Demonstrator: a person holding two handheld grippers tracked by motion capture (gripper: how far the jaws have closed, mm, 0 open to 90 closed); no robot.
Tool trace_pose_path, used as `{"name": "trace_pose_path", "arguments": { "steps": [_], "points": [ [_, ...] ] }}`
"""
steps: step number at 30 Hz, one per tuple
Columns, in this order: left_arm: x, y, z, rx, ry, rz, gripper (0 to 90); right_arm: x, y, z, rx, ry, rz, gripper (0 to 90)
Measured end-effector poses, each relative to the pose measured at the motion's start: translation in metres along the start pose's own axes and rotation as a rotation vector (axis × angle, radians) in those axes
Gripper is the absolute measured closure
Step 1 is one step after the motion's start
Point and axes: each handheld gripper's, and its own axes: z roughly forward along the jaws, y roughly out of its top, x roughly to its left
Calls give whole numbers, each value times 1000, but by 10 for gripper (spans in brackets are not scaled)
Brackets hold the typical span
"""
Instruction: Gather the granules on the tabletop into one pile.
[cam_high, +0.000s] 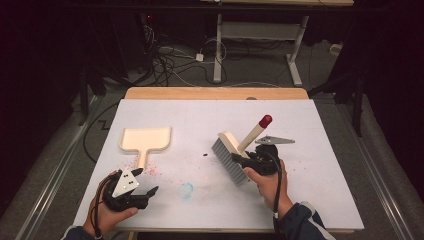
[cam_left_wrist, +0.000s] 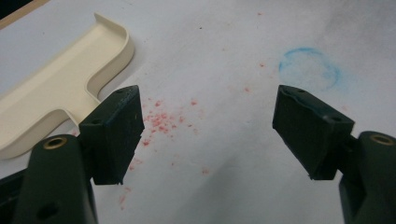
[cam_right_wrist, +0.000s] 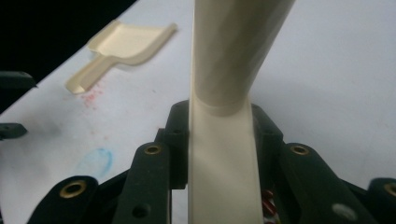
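A cream hand brush (cam_high: 231, 154) with grey bristles and a red-tipped handle (cam_high: 265, 120) rests bristles-down near the table's middle, handle slanting up and away. My right gripper (cam_high: 246, 161) is shut on the handle close to the brush head; in the right gripper view the cream handle (cam_right_wrist: 224, 154) sits clamped between the jaws of that gripper (cam_right_wrist: 222, 133). A cream dustpan (cam_high: 146, 140) lies flat at the left. My left gripper (cam_high: 146, 181) hovers open near the front left, below the dustpan's handle. Its jaws (cam_left_wrist: 210, 133) stand wide apart above pink crumbs (cam_left_wrist: 161, 119), beside the dustpan (cam_left_wrist: 56, 93).
A white sheet (cam_high: 320, 190) covers the wooden table. A faint blue ring stain (cam_high: 186, 190) marks the sheet between the two hands, and a small dark speck (cam_high: 205, 154) lies left of the brush. Pink crumbs (cam_high: 152, 170) are scattered by the dustpan's handle. Cables and desk legs lie beyond the far edge.
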Motion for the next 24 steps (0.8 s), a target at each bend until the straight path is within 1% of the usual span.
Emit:
{"name": "trace_pose_path", "arguments": {
  "steps": [2, 3, 5, 6, 9, 11, 12, 13, 15, 18, 20, 22, 24],
  "points": [
    [0, 0, 1, 4, 0, 2, 239, 9, 3, 4, -18, 21, 2, 672],
    [0, 0, 1, 5, -1, 3, 239, 13, 4, 7, -24, 32, -6, 672],
    [0, 0, 2, 8, -4, 2, 238, 24, 4, 17, -11, 57, -17, 672],
    [0, 0, 2, 9, -2, 4, 238, 28, 4, 23, -11, 67, -15, 672],
    [0, 0, 2, 8, -3, 3, 237, 38, 1, 44, 5, 96, 3, 672],
    [1, -1, 1, 8, -3, 1, 237, 42, -1, 55, 12, 122, 33, 672],
    [1, -1, 1, 12, -4, 3, 237, 43, -1, 59, 10, 120, 45, 672],
    [1, -2, 2, 13, -4, -1, 237, 43, -1, 62, 3, 107, 50, 672],
    [1, -2, 2, 15, -7, -2, 236, 39, -1, 65, -10, 77, 71, 672],
    [1, -3, 2, 20, -12, -2, 235, 24, -3, 64, 3, 22, 117, 671],
    [1, -3, 2, 22, -13, 0, 234, 11, -7, 59, 12, 1, 154, 670],
    [1, -2, 2, 24, -14, 1, 234, -1, -11, 50, 15, -9, 187, 669],
    [0, -2, 3, 28, -15, 5, 234, -11, -14, 39, 16, -23, 207, 669]
  ]
}}
